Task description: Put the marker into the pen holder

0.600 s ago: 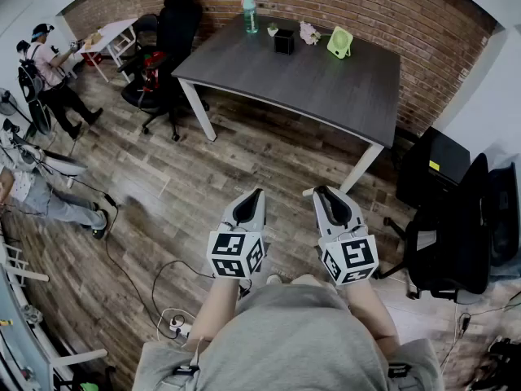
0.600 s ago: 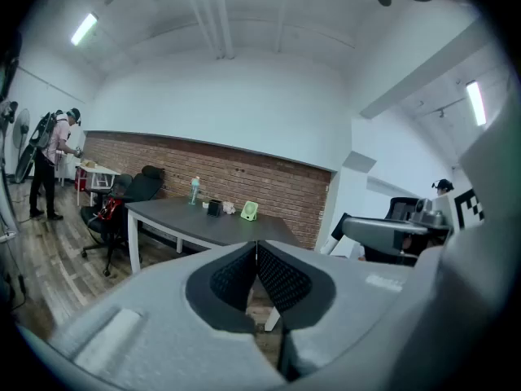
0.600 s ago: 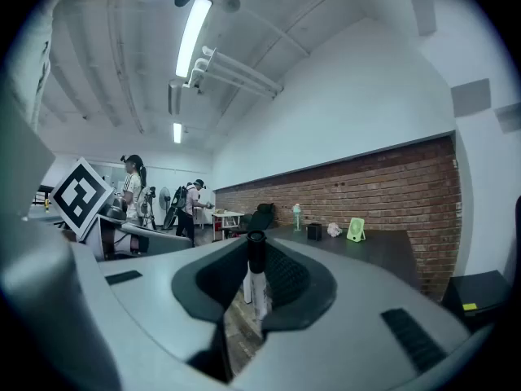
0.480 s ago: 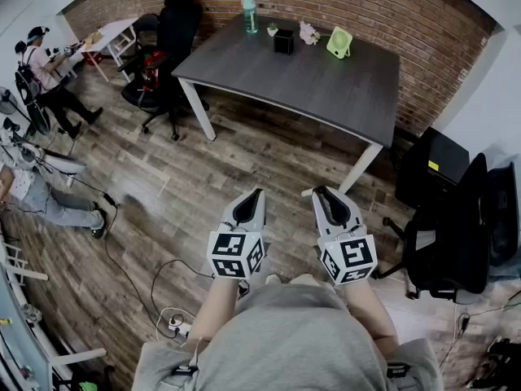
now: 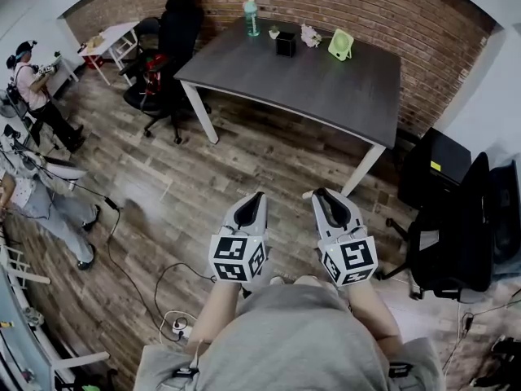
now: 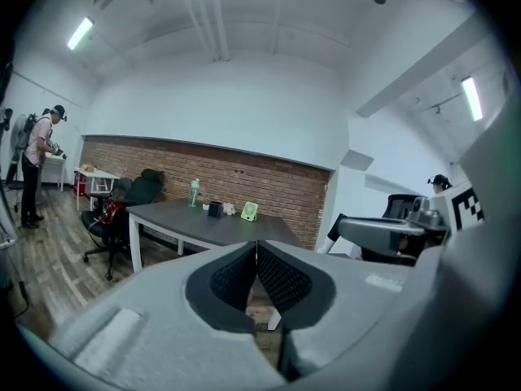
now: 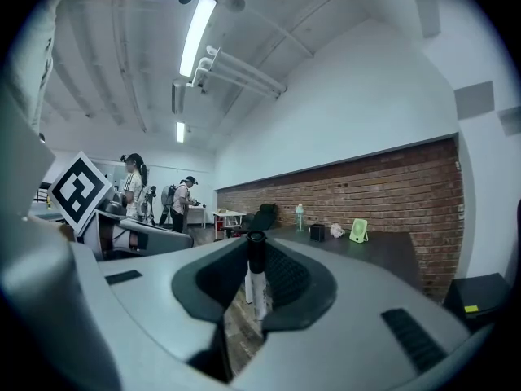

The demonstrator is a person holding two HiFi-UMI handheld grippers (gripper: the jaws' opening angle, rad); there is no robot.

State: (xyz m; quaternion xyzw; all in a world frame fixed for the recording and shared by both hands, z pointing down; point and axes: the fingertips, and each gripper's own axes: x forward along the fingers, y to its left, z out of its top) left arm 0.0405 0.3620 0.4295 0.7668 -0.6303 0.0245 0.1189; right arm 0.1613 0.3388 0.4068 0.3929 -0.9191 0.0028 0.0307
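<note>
Left gripper [image 5: 257, 195]: jaws pressed together, nothing between | right gripper [image 5: 321, 192]: jaws pinching marker [image 7: 258, 287] | pen holder [image 5: 285, 43]: on table [image 5: 326, 88], upper centre of head view, well apart from both grippers

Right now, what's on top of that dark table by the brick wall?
A water bottle, a black pen holder, a small pale object and a green fan stand along the table's far edge. The pen holder's inside is hidden.

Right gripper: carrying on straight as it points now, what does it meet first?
The right gripper, shut on the marker, would probably meet the grey table's near edge first; depth is unclear.
</note>
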